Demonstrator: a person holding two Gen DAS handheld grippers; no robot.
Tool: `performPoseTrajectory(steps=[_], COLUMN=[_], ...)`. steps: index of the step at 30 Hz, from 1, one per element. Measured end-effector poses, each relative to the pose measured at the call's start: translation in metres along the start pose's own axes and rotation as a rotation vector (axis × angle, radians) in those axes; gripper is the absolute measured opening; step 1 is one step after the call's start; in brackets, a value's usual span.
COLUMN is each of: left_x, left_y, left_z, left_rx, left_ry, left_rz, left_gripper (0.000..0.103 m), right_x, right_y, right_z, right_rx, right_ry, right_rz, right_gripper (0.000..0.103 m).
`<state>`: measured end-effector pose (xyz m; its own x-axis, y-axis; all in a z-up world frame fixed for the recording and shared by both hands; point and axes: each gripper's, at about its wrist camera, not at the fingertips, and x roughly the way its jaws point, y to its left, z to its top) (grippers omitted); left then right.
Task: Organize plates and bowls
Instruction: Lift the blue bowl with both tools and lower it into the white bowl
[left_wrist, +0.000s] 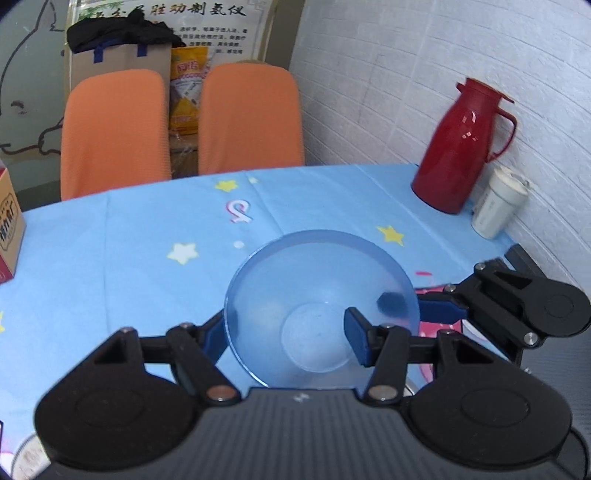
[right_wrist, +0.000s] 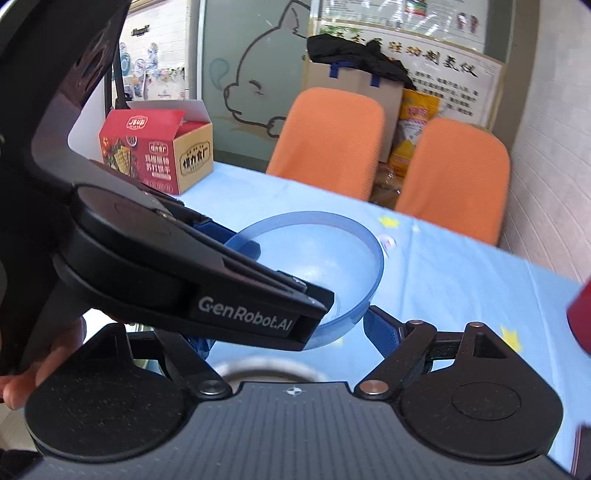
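Note:
A translucent blue bowl (left_wrist: 317, 306) is held above the blue star-patterned tablecloth (left_wrist: 129, 229). My left gripper (left_wrist: 284, 334) grips its near-left rim, one finger outside and the other finger (left_wrist: 356, 339) inside the bowl. In the right wrist view the bowl (right_wrist: 332, 254) sits behind the left gripper's black body (right_wrist: 177, 273). My right gripper (right_wrist: 291, 336) is open below the bowl; its right finger (right_wrist: 382, 330) shows, its left is mostly hidden. A metal rim (right_wrist: 266, 367) lies under it. The right gripper also shows in the left wrist view (left_wrist: 517, 299).
A red thermos jug (left_wrist: 461, 147) and a white cup (left_wrist: 498, 203) stand at the table's far right by the wall. A red snack box (right_wrist: 155, 147) sits at the far left. Two orange chairs (left_wrist: 177, 122) stand behind the table. A pink item (left_wrist: 439, 326) lies under the right gripper.

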<state>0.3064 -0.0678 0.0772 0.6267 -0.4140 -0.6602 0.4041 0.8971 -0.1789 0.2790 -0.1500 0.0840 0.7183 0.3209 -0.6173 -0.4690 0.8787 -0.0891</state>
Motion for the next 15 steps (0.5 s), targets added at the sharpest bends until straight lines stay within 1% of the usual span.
performPoseTrajectory(steps=[1, 5, 8, 10, 11, 13, 15], left_x=[-0.001, 0.001, 0.005, 0.010, 0.011, 0.009, 0.003], left_y=[-0.010, -0.029, -0.031, -0.028, -0.026, -0.025, -0.023], left_z=[-0.010, -0.035, -0.045, -0.047, -0.048, -0.051, -0.052], left_rx=[0.009, 0.040, 0.051, 0.041, 0.036, 0.055, 0.062], left_ry=[0.010, 0.049, 0.070, 0.093, 0.094, 0.072, 0.053], left_rz=[-0.004, 0.004, 0.021, 0.015, 0.019, 0.050, 0.063], left_gripper=[0.055, 0.055, 0.055, 0.055, 0.055, 0.061, 0.064], right_x=[-0.006, -0.018, -0.021, -0.019, -0.017, -0.014, -0.018], right_y=[0.000, 0.004, 0.008, 0.009, 0.008, 0.008, 0.005], right_z=[-0.009, -0.041, -0.059, -0.066, -0.070, -0.076, -0.086], right_rx=[0.008, 0.033, 0.054, 0.072, 0.084, 0.100, 0.122], right_ry=[0.002, 0.014, 0.005, 0.007, 0.009, 0.029, 0.034], right_rz=[-0.005, -0.003, 0.013, 0.027, 0.031, 0.041, 0.045], right_gripper=[0.071, 0.071, 0.071, 0.071, 0.071, 0.070, 0.070])
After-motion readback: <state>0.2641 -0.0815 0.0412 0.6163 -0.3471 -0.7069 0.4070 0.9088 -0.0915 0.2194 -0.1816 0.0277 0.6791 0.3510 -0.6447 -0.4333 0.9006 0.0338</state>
